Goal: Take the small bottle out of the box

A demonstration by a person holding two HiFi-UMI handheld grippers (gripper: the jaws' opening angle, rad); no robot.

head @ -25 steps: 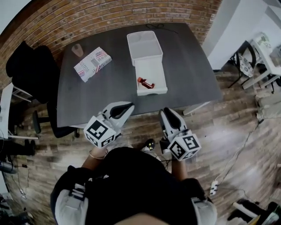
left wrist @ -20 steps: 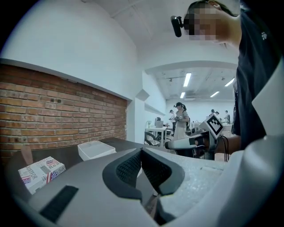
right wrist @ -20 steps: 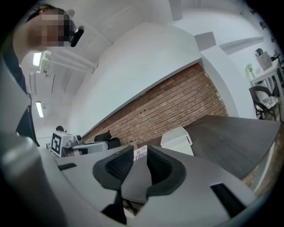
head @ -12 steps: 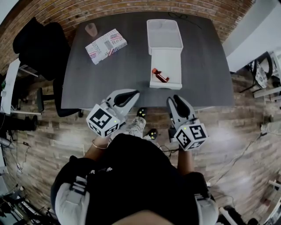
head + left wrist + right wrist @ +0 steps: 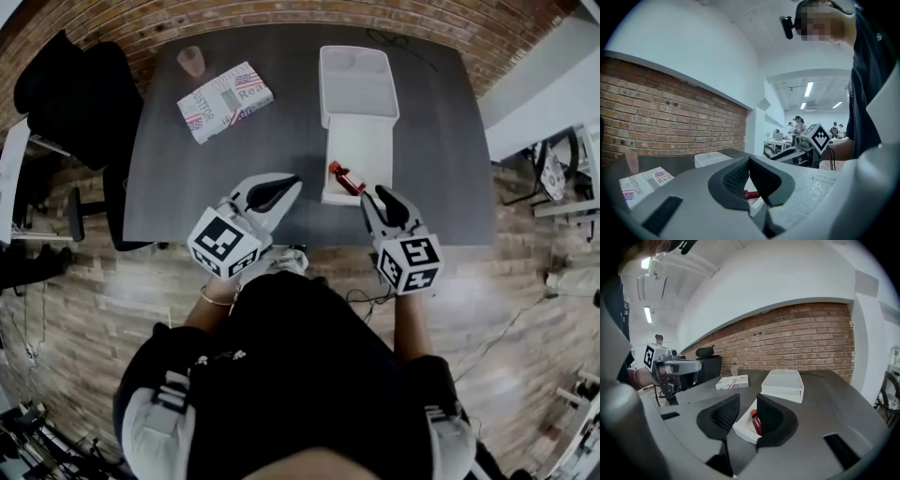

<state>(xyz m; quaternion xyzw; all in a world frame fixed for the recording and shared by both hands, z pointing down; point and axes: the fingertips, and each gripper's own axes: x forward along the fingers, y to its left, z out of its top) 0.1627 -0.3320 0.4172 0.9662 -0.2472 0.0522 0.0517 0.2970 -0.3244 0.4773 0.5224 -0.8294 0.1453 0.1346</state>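
Note:
A small red bottle [image 5: 344,178] lies in the near end of an open white box [image 5: 367,148] on the dark grey table [image 5: 281,141]. In the right gripper view, the bottle [image 5: 755,422] shows past the jaws, inside the box [image 5: 742,425]. My right gripper [image 5: 384,197] hovers over the table's front edge, just short of the box; its jaws are opening with nothing between them. My left gripper [image 5: 284,185] is at the front edge left of the box, its jaws [image 5: 749,159] closed together and empty. Past them shows the bottle [image 5: 751,194].
A second white tray or lid [image 5: 354,82] stands behind the box. A flag-printed packet [image 5: 225,101] and a small pinkish cup [image 5: 191,61] sit at the table's far left. A black chair [image 5: 66,89] stands to the left. A brick wall lies beyond.
The person has stepped toward the table and both grippers now reach its front edge. The right gripper has come up to the near end of the box, and its jaws stand wider.

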